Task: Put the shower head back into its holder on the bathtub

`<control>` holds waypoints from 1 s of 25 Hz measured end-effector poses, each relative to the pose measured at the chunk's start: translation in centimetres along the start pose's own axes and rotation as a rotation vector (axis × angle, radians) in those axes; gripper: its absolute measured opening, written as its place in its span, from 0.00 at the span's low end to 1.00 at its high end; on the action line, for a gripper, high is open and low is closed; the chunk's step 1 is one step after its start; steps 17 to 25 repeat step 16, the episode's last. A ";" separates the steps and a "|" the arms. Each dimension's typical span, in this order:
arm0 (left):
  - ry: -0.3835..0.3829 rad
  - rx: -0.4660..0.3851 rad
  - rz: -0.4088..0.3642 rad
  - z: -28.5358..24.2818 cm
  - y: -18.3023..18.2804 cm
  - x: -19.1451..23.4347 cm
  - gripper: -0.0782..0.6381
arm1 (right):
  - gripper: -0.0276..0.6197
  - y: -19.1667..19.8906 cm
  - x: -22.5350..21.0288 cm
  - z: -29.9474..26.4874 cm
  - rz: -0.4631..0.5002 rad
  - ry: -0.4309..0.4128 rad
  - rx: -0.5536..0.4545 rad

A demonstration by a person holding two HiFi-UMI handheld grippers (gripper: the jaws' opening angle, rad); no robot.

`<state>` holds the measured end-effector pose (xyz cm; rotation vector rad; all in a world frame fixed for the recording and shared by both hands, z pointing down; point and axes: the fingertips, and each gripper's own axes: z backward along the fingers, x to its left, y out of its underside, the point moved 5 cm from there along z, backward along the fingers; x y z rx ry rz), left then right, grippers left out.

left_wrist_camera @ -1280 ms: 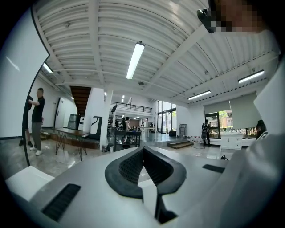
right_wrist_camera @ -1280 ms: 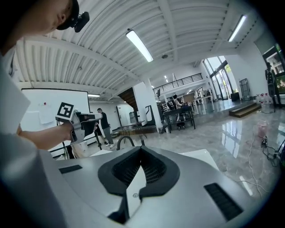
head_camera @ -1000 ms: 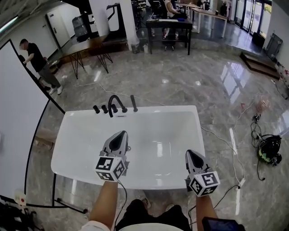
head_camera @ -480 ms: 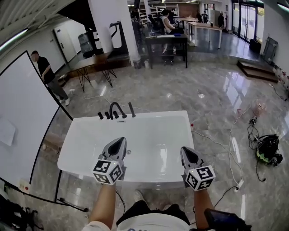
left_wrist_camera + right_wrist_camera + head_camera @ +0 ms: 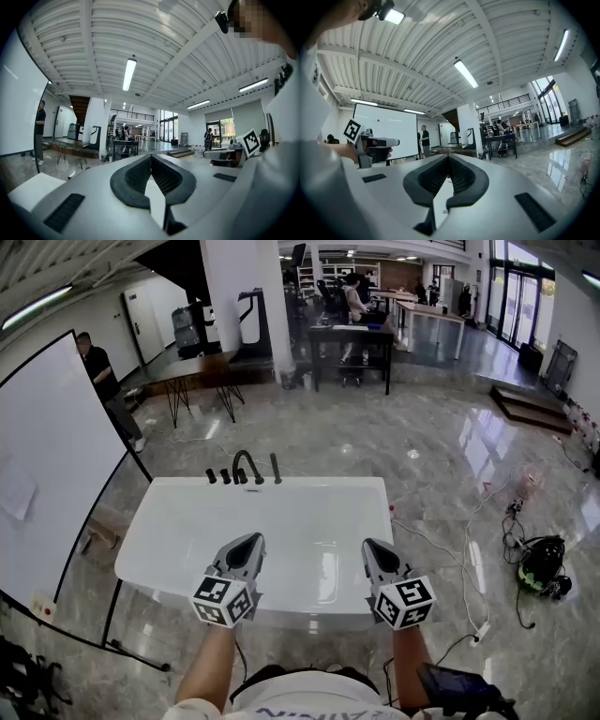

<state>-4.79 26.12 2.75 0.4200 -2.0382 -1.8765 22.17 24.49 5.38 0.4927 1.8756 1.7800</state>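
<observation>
plainly clenched, empty: left gripper [image 5: 251, 539], right gripper [image 5: 368, 544]; bathtub fittings [image 5: 242, 471] hard to discern.

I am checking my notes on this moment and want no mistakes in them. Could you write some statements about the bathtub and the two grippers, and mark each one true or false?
1. The left gripper holds the shower head. False: its jaws are together on nothing, and the shower head stands upright at the bathtub's far rim.
2. The right gripper is shut and empty. True.
3. The black faucet stands at the far rim of the bathtub. True.
4. A whiteboard stands at the bathtub's right. False: in the head view it is at the left.
</observation>
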 end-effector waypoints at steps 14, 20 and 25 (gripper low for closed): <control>-0.023 -0.072 0.032 8.9 -0.7 10.0 0.13 | 0.06 -2.5 13.0 -6.6 0.083 -0.049 0.007; -0.016 -0.075 0.026 9.5 -1.0 11.1 0.13 | 0.06 -2.4 14.4 -7.4 0.082 -0.051 0.013; -0.016 -0.075 0.026 9.5 -1.0 11.1 0.13 | 0.06 -2.4 14.4 -7.4 0.082 -0.051 0.013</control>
